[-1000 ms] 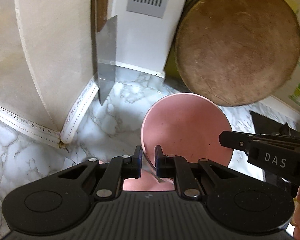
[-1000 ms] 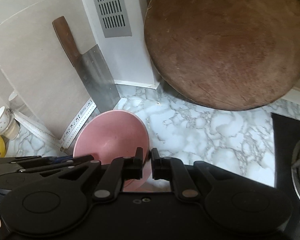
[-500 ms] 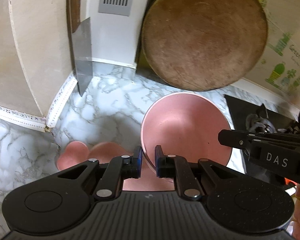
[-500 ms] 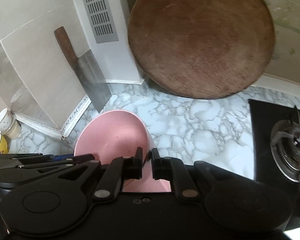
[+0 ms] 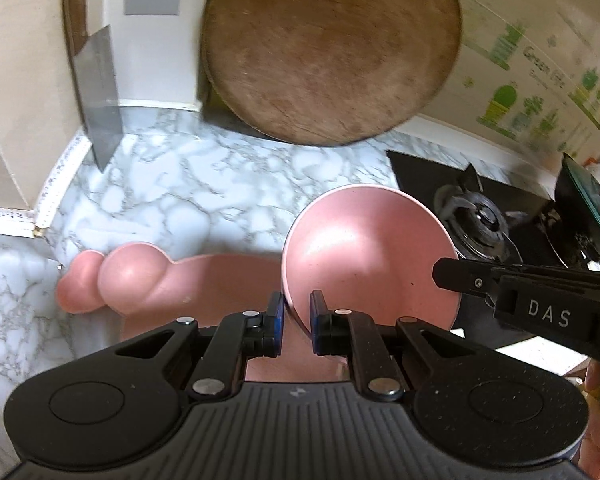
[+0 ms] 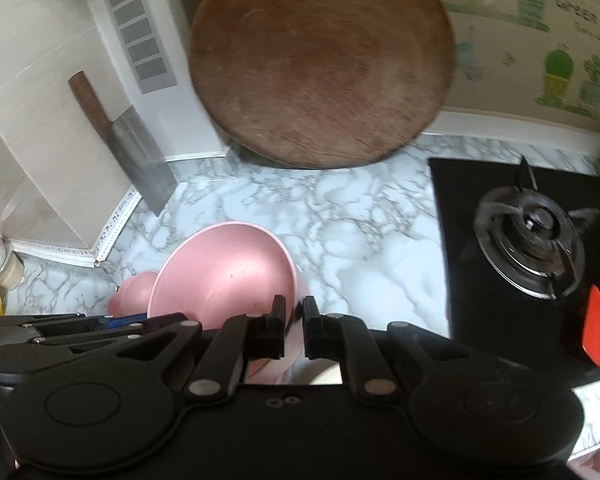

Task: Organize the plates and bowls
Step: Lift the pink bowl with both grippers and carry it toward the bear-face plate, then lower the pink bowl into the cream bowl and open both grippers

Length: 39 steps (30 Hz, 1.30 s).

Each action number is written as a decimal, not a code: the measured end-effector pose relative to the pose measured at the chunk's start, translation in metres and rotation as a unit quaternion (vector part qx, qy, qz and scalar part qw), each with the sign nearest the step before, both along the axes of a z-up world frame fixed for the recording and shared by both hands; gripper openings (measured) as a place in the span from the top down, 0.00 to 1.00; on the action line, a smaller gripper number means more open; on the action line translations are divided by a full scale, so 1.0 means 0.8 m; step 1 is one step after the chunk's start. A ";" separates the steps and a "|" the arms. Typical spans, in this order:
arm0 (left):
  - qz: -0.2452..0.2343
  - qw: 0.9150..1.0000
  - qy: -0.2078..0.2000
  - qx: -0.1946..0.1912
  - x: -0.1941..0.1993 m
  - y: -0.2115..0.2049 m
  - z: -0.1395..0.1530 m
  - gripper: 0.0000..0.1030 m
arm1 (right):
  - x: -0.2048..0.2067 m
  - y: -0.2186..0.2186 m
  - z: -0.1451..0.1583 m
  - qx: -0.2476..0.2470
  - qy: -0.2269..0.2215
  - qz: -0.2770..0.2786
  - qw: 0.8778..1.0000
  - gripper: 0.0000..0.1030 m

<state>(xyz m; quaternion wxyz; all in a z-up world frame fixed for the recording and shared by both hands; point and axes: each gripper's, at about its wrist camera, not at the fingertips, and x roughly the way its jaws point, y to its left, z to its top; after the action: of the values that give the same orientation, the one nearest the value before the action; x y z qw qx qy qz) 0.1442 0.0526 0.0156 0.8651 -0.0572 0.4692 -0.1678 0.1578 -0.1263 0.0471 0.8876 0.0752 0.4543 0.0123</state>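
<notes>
- Left gripper (image 5: 297, 320) and right gripper (image 6: 295, 326) are each clamped on opposite rims of the pink bowl (image 5: 370, 260), held tilted above the pink plate (image 5: 220, 276).
- Advice: level the bowl, keep both grips matched.
- Beyond the bowl: marble counter (image 5: 204, 184), cleaver (image 5: 98, 92), round wooden board (image 5: 332, 48); stove burner (image 6: 528, 236) to its right.

Pink bowl (image 5: 364, 256) carried away from the cleaver (image 5: 98, 92) corner toward 3 o'clock; gas burner (image 6: 532, 236) now in view; pink plate (image 5: 204, 284) with bear-ear lobes revealed underneath at 9 o'clock.
</notes>
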 end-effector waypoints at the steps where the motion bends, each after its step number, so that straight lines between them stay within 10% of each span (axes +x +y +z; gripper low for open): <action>1: -0.006 1.000 0.001 -0.001 -0.003 -0.004 -0.001 0.88 | -0.005 -0.005 0.000 0.002 0.001 -0.005 1.000 0.91; 39: -0.115 0.991 0.053 0.048 -0.038 -0.120 -0.074 0.88 | -0.076 -0.097 -0.092 0.035 0.092 -0.104 0.990 0.92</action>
<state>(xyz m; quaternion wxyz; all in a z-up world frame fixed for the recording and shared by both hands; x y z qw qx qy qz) 0.1138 -0.0436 -0.0435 0.8160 0.0302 0.5250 -0.2400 0.0971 -0.2040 -0.0263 0.8354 0.1541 0.5228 -0.0711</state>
